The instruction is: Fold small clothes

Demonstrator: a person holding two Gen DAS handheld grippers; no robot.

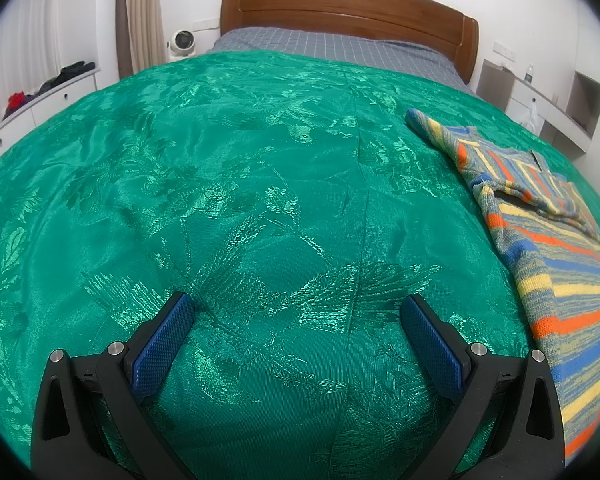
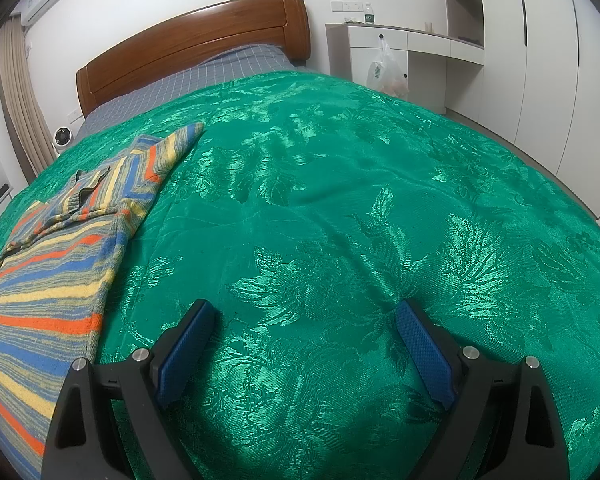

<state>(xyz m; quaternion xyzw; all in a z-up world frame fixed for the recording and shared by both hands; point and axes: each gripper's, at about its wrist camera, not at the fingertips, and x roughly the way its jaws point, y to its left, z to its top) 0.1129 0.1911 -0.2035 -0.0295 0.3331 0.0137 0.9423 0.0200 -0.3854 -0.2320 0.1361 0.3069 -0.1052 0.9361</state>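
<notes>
A striped knit sweater (image 1: 556, 240) in blue, orange, yellow and grey lies flat on the green bedspread (image 1: 240, 184). In the left wrist view it is at the right edge, with one sleeve stretched toward the headboard. In the right wrist view the sweater (image 2: 56, 256) is at the left edge. My left gripper (image 1: 296, 300) is open and empty above bare bedspread, left of the sweater. My right gripper (image 2: 304, 308) is open and empty above the bedspread (image 2: 340, 200), right of the sweater. Neither gripper touches the sweater.
A wooden headboard (image 1: 348, 8) and grey checked sheet (image 1: 340, 46) are at the far end. A white fan (image 1: 182, 42) and a dresser with clothes (image 1: 40, 92) stand left. A white desk with a plastic bag (image 2: 386, 68) and wardrobes (image 2: 540, 52) stand right.
</notes>
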